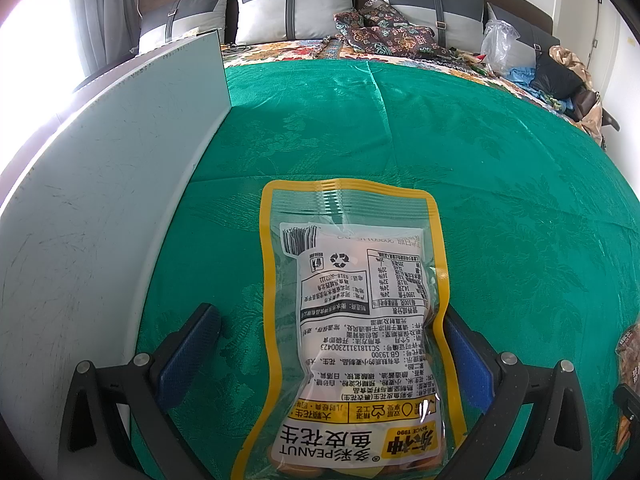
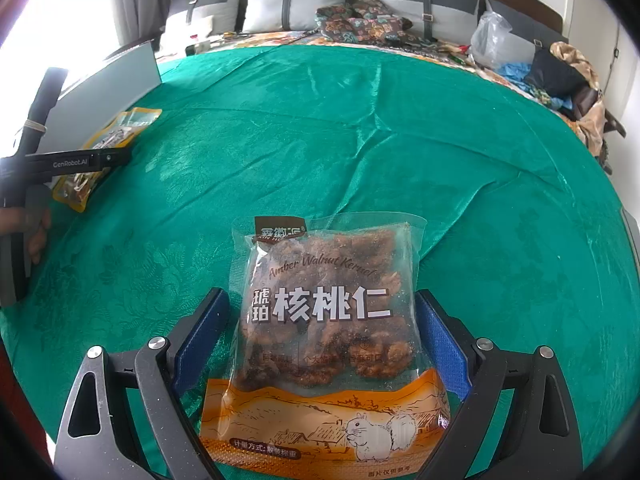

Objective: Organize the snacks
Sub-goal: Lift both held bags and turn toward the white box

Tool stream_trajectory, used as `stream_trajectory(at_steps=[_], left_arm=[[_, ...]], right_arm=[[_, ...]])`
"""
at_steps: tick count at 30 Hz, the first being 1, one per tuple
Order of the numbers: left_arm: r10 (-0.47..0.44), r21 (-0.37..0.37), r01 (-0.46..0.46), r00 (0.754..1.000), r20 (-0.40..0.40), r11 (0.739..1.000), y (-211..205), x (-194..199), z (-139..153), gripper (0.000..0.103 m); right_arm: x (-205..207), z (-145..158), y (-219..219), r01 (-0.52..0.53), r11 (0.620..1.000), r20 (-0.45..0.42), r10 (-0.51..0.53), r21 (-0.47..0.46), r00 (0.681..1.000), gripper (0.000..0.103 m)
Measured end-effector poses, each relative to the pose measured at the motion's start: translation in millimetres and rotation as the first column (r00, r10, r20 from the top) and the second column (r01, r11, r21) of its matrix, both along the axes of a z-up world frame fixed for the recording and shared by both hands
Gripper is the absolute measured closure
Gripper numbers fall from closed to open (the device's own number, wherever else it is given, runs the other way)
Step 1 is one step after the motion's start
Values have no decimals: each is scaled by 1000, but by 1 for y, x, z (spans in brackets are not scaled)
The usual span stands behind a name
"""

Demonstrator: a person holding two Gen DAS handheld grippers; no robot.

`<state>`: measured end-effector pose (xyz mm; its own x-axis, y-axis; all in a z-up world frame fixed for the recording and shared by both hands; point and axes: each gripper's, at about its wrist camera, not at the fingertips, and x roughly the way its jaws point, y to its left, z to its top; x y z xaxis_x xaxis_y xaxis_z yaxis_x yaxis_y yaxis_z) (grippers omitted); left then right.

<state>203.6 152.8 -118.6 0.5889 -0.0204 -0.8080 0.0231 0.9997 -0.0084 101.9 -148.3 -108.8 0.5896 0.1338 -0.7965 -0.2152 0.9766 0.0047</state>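
A clear peanut bag (image 1: 352, 320) with a yellow border lies flat, back side up, on the green cloth (image 1: 400, 128). My left gripper (image 1: 328, 312) is open around its lower half, and the right blue pad (image 1: 464, 356) touches the bag's edge. A walnut kernel bag (image 2: 324, 304) with an orange bottom band lies flat between the fingers of my right gripper (image 2: 320, 296), which is open. The right wrist view also shows the peanut bag (image 2: 116, 132) at far left, partly behind the left gripper's black frame. The walnut bag (image 1: 628, 356) peeks in at the left view's right edge.
A tall pale board (image 1: 100, 200) stands along the cloth's left side. A person's hand (image 2: 32, 232) holds the left gripper's handle. Behind the cloth are grey pillows (image 1: 292, 8), patterned fabric (image 1: 384, 32), a clear plastic bag (image 1: 500, 44) and piled clothes (image 1: 560, 76).
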Motion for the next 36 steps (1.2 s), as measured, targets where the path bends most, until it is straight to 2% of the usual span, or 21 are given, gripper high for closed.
stream_trajectory(at_steps=[19, 22, 26, 29, 31, 33, 36], left_arm=[[-6, -1, 6, 1000, -2, 1000, 0, 1, 0, 0], [-72, -1, 72, 994, -77, 997, -2, 9, 2, 0], [-155, 6, 160, 963, -221, 987, -4, 20, 3, 0], [-186, 8, 195, 946, -267, 981, -8, 24, 5, 0], [-196, 9, 206, 942, -273, 978, -10, 27, 5, 0], [-192, 9, 202, 942, -274, 979, -12, 32, 4, 0], [-154, 9, 163, 947, -281, 987, -18, 38, 5, 0]], right_arm=[[-1, 0, 0, 0, 1000, 1, 0, 0, 1000, 9], [3, 0, 1, 0, 1000, 1, 0, 0, 1000, 9], [3, -1, 1, -1, 1000, 0, 1, 0, 1000, 9], [5, 1, 0, -7, 1000, -10, 7, 1, 1000, 8], [10, 5, 0, -17, 1000, -55, 17, -4, 998, 8], [21, 9, 0, -29, 1000, -155, 28, -4, 988, 8], [45, 13, -1, -12, 1000, -312, 16, 14, 950, 8]])
